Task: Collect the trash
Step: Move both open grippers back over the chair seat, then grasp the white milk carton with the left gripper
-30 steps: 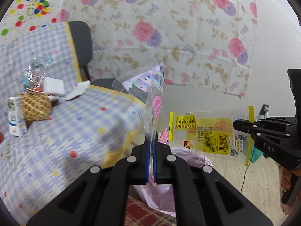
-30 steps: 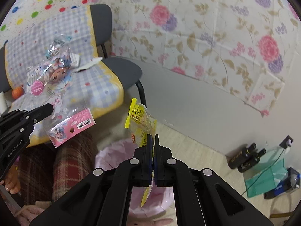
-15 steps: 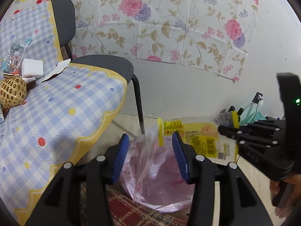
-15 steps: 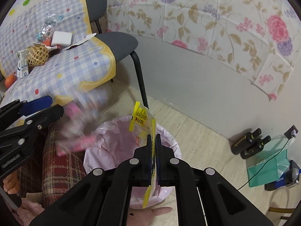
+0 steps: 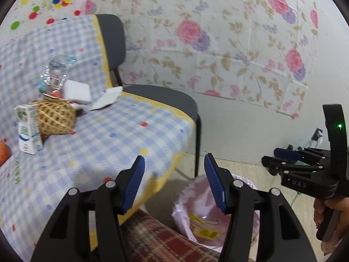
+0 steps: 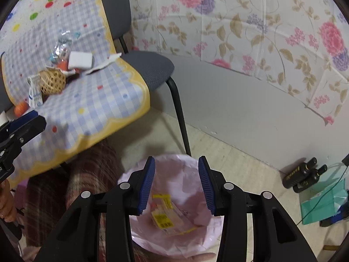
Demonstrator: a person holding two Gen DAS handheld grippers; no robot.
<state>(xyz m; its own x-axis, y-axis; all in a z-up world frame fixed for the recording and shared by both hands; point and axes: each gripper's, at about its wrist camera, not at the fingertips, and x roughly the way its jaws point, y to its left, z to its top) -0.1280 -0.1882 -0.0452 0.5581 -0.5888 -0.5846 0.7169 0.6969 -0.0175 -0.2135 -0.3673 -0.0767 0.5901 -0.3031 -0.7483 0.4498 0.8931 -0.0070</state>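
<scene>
A bin with a pink liner (image 6: 174, 179) stands on the floor right under my right gripper (image 6: 176, 161), whose jaws are opening with nothing between them. A yellow snack wrapper (image 6: 168, 214) lies inside the bin and also shows in the left wrist view as the yellow wrapper (image 5: 205, 231). My left gripper (image 5: 173, 161) hovers over the table's edge beside the bin (image 5: 192, 198), its jaws opening and empty. On the checked tablecloth (image 5: 113, 144) lie a milk carton (image 5: 27, 128), a woven net ball (image 5: 54, 118), a crushed clear bottle (image 5: 53, 74), a white block (image 5: 77, 91) and a paper scrap (image 5: 106, 98).
A grey chair (image 5: 159, 100) stands behind the table against the flowered wall. Two black bottles (image 6: 305, 174) and a green bag (image 6: 322, 203) sit on the floor to the right. A plaid-covered leg (image 6: 87, 185) is beside the bin. An orange object (image 6: 20, 108) lies near the carton.
Both grippers opened and let go. The clear pink packet left the left gripper, and the yellow wrapper dropped from the right gripper into the bin. The left view swung towards the table.
</scene>
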